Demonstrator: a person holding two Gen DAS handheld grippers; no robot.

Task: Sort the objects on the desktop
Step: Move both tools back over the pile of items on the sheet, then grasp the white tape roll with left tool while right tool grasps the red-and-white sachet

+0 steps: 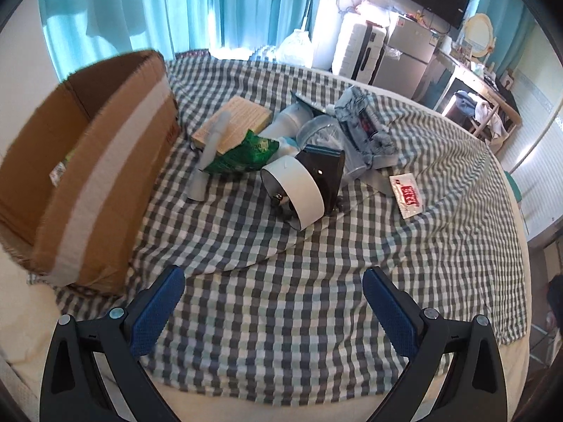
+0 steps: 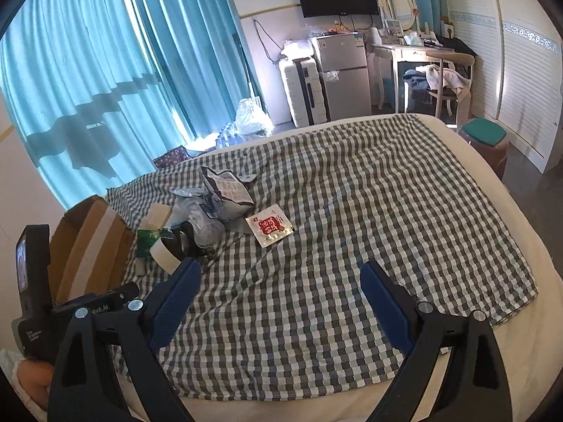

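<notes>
A heap of small objects lies on the checked cloth (image 1: 281, 281): a black-and-white cone-shaped item (image 1: 302, 190), a green snack bag (image 1: 242, 154), a wooden block (image 1: 239, 119), a grey tube (image 1: 207, 158), a crumpled grey-blue packet (image 1: 362, 123) and a white sachet with red print (image 1: 406, 195). An open cardboard box (image 1: 88, 161) stands to their left. My left gripper (image 1: 272, 281) is open, empty, and well short of the heap. My right gripper (image 2: 279, 274) is open too, over bare cloth, with the red-print sachet (image 2: 269, 227) just beyond it and the cardboard box (image 2: 88, 242) at left.
The cloth covers a cream bed (image 2: 520, 232). A brown bin with a green lid (image 2: 487, 140) stands beside it at right. Beyond are a fridge (image 2: 343, 74), a white suitcase (image 2: 302, 88), a desk with a chair (image 2: 432, 66) and turquoise curtains (image 2: 105, 70).
</notes>
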